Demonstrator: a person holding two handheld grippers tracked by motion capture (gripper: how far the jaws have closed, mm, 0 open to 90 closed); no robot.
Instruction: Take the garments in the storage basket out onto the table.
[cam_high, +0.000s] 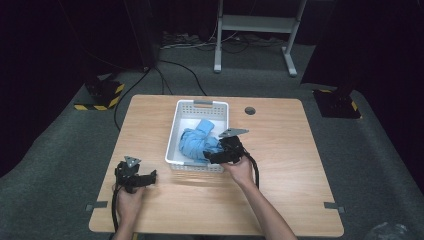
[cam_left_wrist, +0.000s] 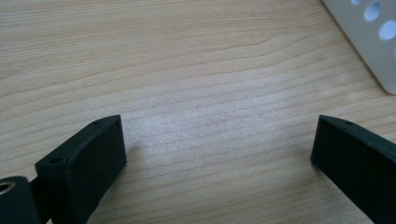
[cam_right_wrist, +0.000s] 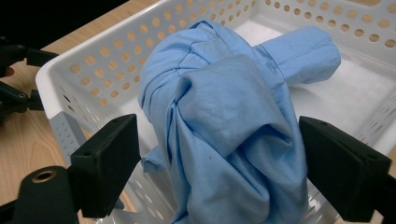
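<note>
High view: wooden table (cam_high: 280, 195) on grey carpet, dark room. White perforated basket (cam_high: 176, 130) sits near the table's centre, long axis running away from the person. Blue cloth (cam_high: 197, 142) bunched inside it, towards the near end. Right gripper (cam_high: 216, 156) is at the basket's near right corner, over the rim, touching or just above the cloth; can't tell which from here. Right hand (cam_high: 241, 170) behind it, forearm coming in from the bottom edge. Left gripper (cam_high: 150, 176) sits low over bare table, left of the basket's near corner, apart from it. Left hand (cam_high: 129, 197) holds it, cable trailing down. Round grommet hole (cam_high: 250, 110) in the table just right of the basket's far end. Desk frame legs (cam_high: 218, 45) on the floor beyond.

Left gripper view: jaws wide apart, nothing between them, just wood grain underneath. Basket corner (cam_left_wrist: 369, 42) at top right, clear of the jaws.

Right gripper view: jaws spread wide, one either side of the cloth (cam_right_wrist: 224, 135), which rises in a twisted bundle between them. Neither jaw visibly pressing the fabric, so not clamped. A folded cuff-like end of the cloth points to the far right. Basket wall (cam_right_wrist: 102, 65) runs behind it, white bottom showing at the far end. Left gripper (cam_right_wrist: 14, 88) visible at the left edge, over the table.
</note>
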